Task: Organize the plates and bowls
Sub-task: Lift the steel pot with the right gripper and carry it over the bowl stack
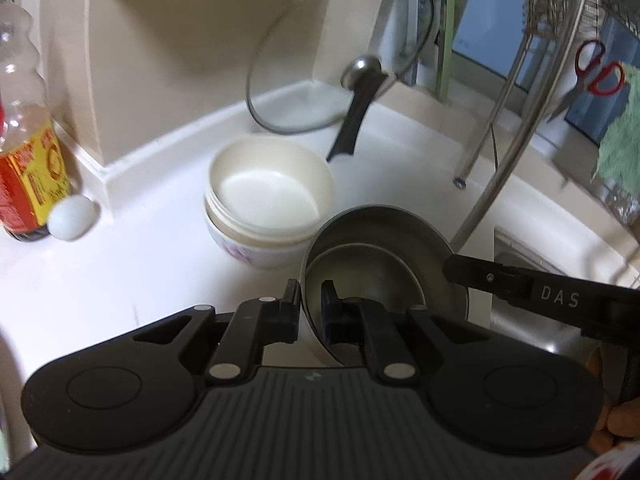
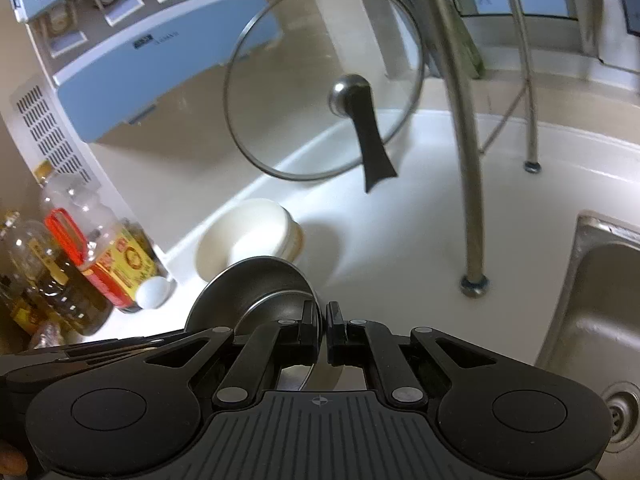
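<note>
Two nested steel bowls (image 1: 380,256) hang a little above the white counter, held from both sides. My left gripper (image 1: 310,294) is shut on their near left rim. My right gripper (image 1: 450,268) reaches in from the right and pinches the opposite rim. In the right wrist view the same steel bowls (image 2: 256,280) sit just ahead of the right gripper (image 2: 323,314), whose pads are shut on the rim. Behind them stand two stacked white bowls (image 1: 268,200), a cream one inside a floral one, also in the right wrist view as white bowls (image 2: 240,244).
A glass lid (image 1: 340,64) with a black handle leans on the back wall. Steel rack legs (image 2: 472,208) stand on the counter (image 1: 140,260) beside the sink (image 2: 600,300). Oil bottles (image 2: 116,256) and an egg (image 1: 72,216) sit at the left. Red scissors (image 1: 598,72) hang at the upper right.
</note>
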Tool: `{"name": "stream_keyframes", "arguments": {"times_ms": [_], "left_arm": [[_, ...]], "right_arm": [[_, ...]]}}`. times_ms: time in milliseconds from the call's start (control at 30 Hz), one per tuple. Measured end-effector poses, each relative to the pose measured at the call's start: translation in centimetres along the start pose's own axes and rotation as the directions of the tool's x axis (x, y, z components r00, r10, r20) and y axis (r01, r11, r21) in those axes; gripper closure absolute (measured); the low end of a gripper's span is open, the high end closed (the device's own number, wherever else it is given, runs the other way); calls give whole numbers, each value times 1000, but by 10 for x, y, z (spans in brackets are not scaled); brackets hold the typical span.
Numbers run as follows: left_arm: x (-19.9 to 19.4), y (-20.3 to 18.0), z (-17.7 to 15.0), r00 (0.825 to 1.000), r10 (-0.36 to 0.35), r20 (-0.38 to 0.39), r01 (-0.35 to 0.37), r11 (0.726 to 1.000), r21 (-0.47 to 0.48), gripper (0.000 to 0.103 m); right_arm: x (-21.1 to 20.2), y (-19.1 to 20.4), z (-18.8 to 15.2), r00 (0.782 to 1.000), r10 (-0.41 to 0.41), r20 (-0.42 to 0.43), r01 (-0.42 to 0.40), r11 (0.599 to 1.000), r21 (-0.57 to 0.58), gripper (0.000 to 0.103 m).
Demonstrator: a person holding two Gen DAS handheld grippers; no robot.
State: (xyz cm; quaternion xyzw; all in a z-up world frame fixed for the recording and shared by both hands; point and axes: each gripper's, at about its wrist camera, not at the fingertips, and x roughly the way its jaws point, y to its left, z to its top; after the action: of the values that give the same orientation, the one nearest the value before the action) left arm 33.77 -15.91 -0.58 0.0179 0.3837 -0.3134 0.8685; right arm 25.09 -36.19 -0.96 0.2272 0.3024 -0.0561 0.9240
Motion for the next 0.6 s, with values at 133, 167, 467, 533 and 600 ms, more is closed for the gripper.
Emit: {"name": "stream_keyframes", "arguments": {"times_ms": [133, 167, 467, 533, 600], "left_arm": [[-13, 6, 11, 999, 14, 44, -14, 1000, -4, 94], [-15, 8, 14, 998, 17, 56, -16, 1000, -4, 94], [-16, 20, 50, 989, 54, 141, -55, 998, 3, 94], [-10, 23, 58, 987, 57, 148, -58, 998, 4, 94], [-4, 27, 64, 988, 57, 147, -58, 998, 1, 94]], "right_arm": [[0, 11, 10, 1000, 27, 11, -27, 999, -17, 98], [1, 14, 13, 999, 34, 15, -34, 999, -22, 98], [16, 36, 46, 996, 71, 56, -68, 996, -51, 98], [21, 38, 55, 995, 76, 66, -73, 996, -51, 98], [27, 40, 62, 995, 74, 74, -70, 996, -53, 98]]}}
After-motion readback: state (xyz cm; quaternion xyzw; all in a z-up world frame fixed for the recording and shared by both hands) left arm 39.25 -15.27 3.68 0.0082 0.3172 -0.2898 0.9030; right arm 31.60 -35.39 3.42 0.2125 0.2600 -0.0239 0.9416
